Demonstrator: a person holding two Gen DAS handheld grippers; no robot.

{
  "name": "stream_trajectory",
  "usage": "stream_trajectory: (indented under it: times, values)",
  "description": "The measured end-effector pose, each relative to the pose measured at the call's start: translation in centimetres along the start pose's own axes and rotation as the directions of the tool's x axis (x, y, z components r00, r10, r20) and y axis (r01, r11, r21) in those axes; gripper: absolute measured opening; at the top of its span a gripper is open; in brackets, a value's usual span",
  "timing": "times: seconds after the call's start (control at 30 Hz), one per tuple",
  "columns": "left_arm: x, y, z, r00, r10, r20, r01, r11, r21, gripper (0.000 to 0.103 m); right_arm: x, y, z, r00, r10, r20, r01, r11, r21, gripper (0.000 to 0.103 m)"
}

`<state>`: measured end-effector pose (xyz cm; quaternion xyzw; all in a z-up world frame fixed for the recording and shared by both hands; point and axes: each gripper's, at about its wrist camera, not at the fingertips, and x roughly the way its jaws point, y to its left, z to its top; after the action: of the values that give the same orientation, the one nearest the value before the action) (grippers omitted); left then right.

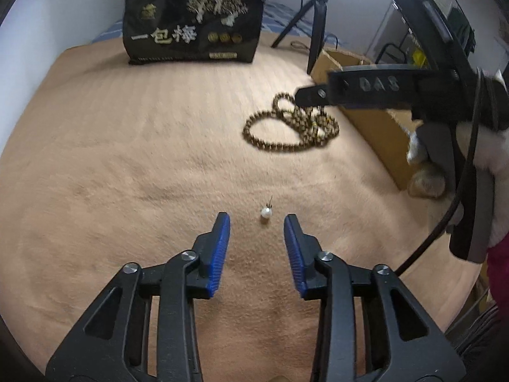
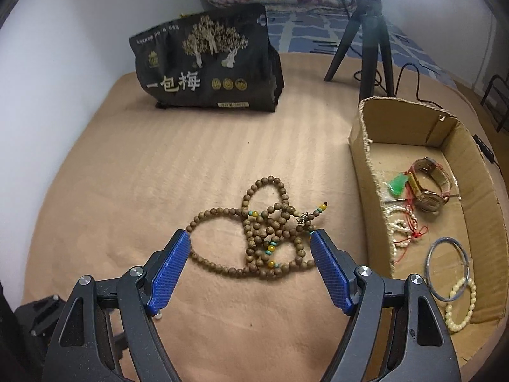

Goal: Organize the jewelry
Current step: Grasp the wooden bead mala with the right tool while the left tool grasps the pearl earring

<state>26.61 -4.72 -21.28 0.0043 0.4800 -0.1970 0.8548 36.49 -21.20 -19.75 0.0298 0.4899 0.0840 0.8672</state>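
The left gripper [image 1: 257, 219] stood part open and empty, its blue pads either side of a small pearl earring [image 1: 266, 213] lying on the tan bed cover [image 1: 127, 146] just ahead of the fingertips, not yet touched. The right gripper [image 2: 250, 238] was spread wide and also held nothing; a tangled string of wooden beads [image 2: 267, 232] lay between and just beyond its fingertips. To the right of that gripper sat an open cardboard box [image 2: 366, 146] already holding a watch [image 2: 429, 187], a green pendant [image 2: 397, 186], a metal bangle [image 2: 448, 267] and pale bead bracelets [image 2: 461, 302]. Farther off stood a black printed bag [image 2: 206, 70] and a small tripod [image 2: 369, 31].

The pearl looked the riskier pick: it was tiny and round, with a thin post, so pads closing slightly off-centre could squirt it away or press it into the soft cover. The beads could be caught by one loop only, leaving the rest to dangle, snag on the box wall or slip free. With both grippers working close together, they could also knock one another.
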Motion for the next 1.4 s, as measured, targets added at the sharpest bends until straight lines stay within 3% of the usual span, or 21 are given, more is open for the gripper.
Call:
stream_trajectory:
  times: [0.1, 0.3, 0.63, 0.87, 0.93, 1.07, 1.4]
  values:
    - [0.9, -0.3, -0.2, 1.000, 0.004, -0.018, -0.004, 1.000, 0.022, 0.032, 1.1, 0.2, 0.2, 1.000, -0.009, -0.024, 0.009, 1.000, -0.002, 0.069]
    - [2.4, -0.4, 0.1, 0.999, 0.008, -0.036, -0.007, 1.000, 0.025, 0.032, 2.8, 0.1, 0.3, 0.998, -0.025, -0.056, 0.025, 1.000, -0.003, 0.062]
    - [3.9, -0.8, 0.4, 0.999, 0.004, -0.043, -0.002, 0.999, 0.033, 0.028, 5.1, -0.9, 0.8, 0.995, -0.059, -0.080, 0.062, 0.998, 0.025, 0.059]
    - [4.2, -0.7, 0.4, 0.999, 0.021, -0.034, -0.020, 0.999, 0.045, 0.014, 6.6, -0.3, 0.8, 0.989, -0.119, -0.089, 0.116, 0.993, -0.034, 0.057]
    - [4.1, -0.5, 0.4, 0.999, 0.028, -0.033, -0.026, 0.998, 0.049, 0.010, 6.8, 0.1, 0.8, 0.985, -0.153, -0.081, 0.148, 0.987, -0.064, 0.049]
    - [3.9, -0.2, 0.4, 0.999, 0.039, -0.030, -0.037, 0.998, 0.053, 0.007, 6.9, -0.1, 0.8, 0.987, -0.141, -0.073, 0.136, 0.988, -0.072, 0.018]
    - [3.1, -0.1, 0.5, 0.997, 0.068, -0.024, -0.067, 0.996, 0.063, 0.006, 5.5, -0.1, 0.6, 0.994, -0.097, -0.055, 0.092, 0.993, -0.075, 0.011]
